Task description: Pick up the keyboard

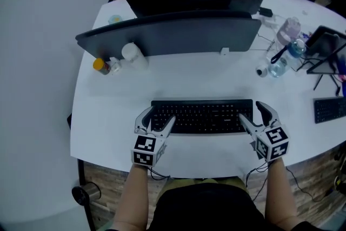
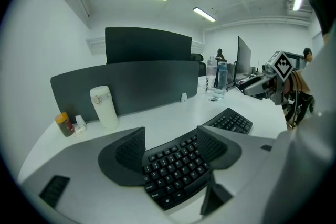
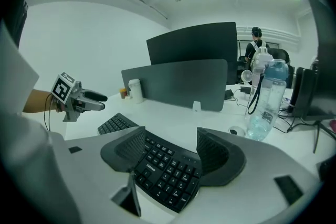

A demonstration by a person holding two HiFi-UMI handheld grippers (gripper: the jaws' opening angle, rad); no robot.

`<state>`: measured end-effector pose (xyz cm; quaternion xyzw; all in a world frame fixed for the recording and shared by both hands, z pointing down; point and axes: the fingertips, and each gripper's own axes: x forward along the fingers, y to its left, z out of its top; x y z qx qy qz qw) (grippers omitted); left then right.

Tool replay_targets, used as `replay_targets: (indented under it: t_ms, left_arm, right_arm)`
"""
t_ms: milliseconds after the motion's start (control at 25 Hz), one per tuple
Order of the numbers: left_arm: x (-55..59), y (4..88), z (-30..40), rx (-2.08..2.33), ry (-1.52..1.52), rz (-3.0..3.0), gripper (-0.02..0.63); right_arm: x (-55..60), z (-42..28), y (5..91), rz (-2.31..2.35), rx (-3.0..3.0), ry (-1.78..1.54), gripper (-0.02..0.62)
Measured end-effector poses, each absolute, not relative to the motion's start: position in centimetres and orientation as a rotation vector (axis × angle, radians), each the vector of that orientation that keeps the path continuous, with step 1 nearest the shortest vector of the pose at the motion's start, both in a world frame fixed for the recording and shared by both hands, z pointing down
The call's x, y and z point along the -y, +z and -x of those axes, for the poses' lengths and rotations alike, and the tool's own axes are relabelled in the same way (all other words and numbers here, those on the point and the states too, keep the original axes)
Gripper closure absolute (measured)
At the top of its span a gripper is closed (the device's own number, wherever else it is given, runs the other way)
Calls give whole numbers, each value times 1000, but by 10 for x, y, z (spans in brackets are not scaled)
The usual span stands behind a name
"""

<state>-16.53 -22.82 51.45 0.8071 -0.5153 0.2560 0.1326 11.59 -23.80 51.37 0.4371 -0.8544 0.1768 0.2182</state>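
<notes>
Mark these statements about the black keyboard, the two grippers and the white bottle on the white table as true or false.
1. The black rectangular keyboard lies flat on the white table. True.
2. The left gripper is shut on the keyboard. False: its jaws stand apart around the keyboard's left end and the pads do not press on it.
3. The right gripper is at the keyboard's right end with open jaws. True.
4. The white cylindrical bottle stands at the table's right end. False: in the head view it stands at the left, in front of the grey divider panel.
</notes>
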Motion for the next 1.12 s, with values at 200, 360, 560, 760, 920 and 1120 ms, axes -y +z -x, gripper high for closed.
replay_targets:
  t_ms: [200, 360, 560, 760, 920, 1120]
  left_arm:
    - [226, 540, 177, 1428, 803, -2291, 262]
    - [223, 557, 183, 1389, 838, -2253, 253]
    - [222, 573, 187, 1344, 866, -2211, 248]
    - [222, 590, 192, 1309, 869, -2166, 242]
    - [219, 607, 201, 1291, 866, -2077, 241]
    - [220, 617, 212, 1311, 882, -2007, 235]
  right_arm:
    - [235, -125, 537, -1207, 2304, 573, 311]
    - [235, -130, 555, -1191, 2257, 634, 311]
    - [234, -138, 576, -1181, 2191, 689, 309]
    - [233, -143, 591, -1181, 2156, 743, 309]
    - [234, -145, 600, -1192, 2135, 772, 309]
    - [235, -145, 612, -1182, 2113, 803, 309]
